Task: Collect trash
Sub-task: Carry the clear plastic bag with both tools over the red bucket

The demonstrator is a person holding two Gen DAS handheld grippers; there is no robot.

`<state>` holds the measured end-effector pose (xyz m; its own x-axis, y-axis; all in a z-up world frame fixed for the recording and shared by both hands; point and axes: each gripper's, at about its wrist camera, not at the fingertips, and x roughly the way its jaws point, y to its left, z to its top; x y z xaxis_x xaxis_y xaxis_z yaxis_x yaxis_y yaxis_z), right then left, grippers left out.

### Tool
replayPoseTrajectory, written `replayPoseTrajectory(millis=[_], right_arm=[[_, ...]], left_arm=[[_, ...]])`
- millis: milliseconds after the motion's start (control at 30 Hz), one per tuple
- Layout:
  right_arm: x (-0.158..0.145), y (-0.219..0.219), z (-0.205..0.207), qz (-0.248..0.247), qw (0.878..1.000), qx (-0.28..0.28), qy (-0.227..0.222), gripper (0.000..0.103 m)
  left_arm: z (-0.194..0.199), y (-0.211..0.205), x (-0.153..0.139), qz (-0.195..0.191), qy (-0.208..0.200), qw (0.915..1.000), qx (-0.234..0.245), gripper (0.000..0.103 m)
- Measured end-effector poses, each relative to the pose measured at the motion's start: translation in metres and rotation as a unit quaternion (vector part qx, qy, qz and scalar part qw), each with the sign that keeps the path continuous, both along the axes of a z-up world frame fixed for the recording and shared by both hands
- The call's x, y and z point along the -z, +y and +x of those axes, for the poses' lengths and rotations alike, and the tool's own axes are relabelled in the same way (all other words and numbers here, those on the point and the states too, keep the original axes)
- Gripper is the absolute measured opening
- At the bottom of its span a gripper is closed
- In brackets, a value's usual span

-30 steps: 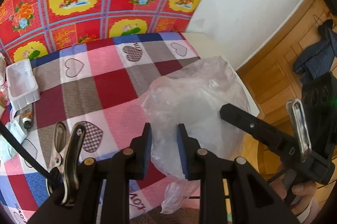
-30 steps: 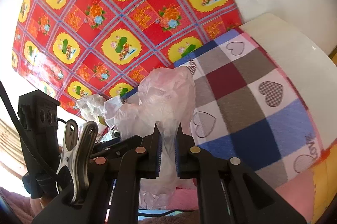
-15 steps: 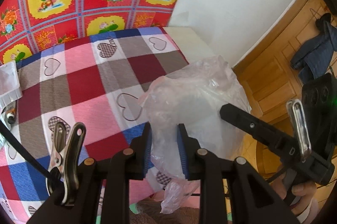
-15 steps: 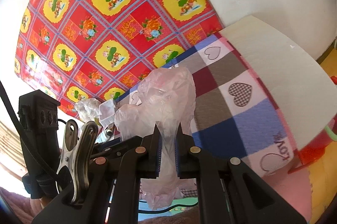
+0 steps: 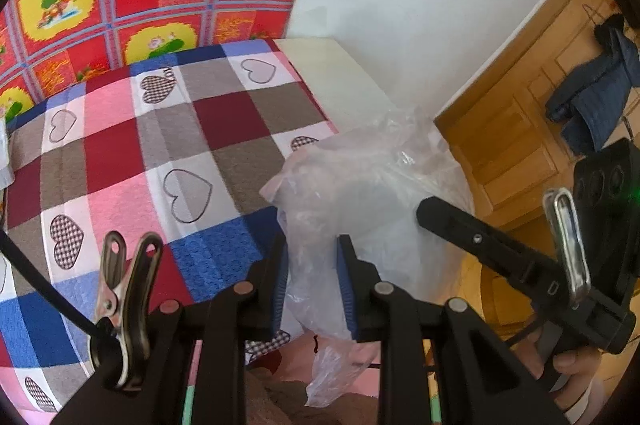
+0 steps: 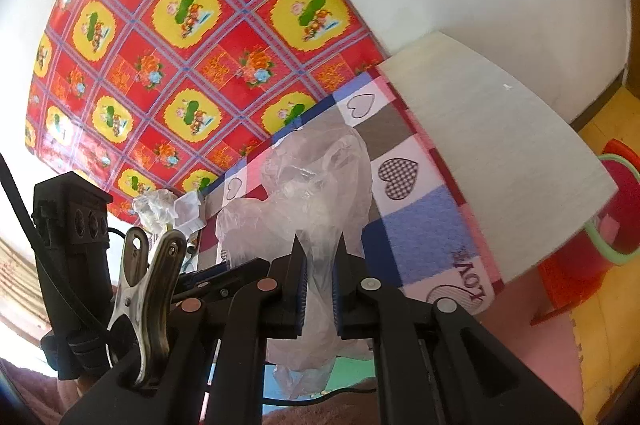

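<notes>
Left wrist: the left gripper [image 5: 313,279] is clamped on a clear bag [image 5: 360,185], held over the table's [image 5: 340,81] edge. It looks thin, limp and slippery, so bunched film near the mouth is likely the best hold.

Right wrist: the right gripper [image 6: 319,277] pinches the same bag [image 6: 316,193] tight. The cloth [image 6: 420,225] reads "LOVE".

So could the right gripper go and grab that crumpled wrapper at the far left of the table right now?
Probably not yet. The right gripper is shut on the plastic bag, which hangs in front of it, and the left gripper holds the same bag. The crumpled wrapper lies beyond the bag, uncovered.
</notes>
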<state>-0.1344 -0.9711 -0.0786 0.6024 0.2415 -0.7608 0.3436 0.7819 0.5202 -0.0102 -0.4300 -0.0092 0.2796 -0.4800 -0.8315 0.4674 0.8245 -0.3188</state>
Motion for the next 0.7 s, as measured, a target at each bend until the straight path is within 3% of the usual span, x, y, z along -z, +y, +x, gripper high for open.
replayPoseTrajectory(millis=[300, 700], right_arm=[[-0.003, -0.018, -0.011, -0.010, 0.999, 0.045, 0.005, 0.011], [-0.012, -0.045, -0.030, -0.036, 0.990, 0.138, -0.006, 0.011]], left_arm=[[0.012, -0.029, 0.002, -0.002, 0.005, 0.9984, 0.056, 0.024], [0.024, -0.079, 0.000, -0.007, -0.007, 0.9888, 0.149, 0.024]])
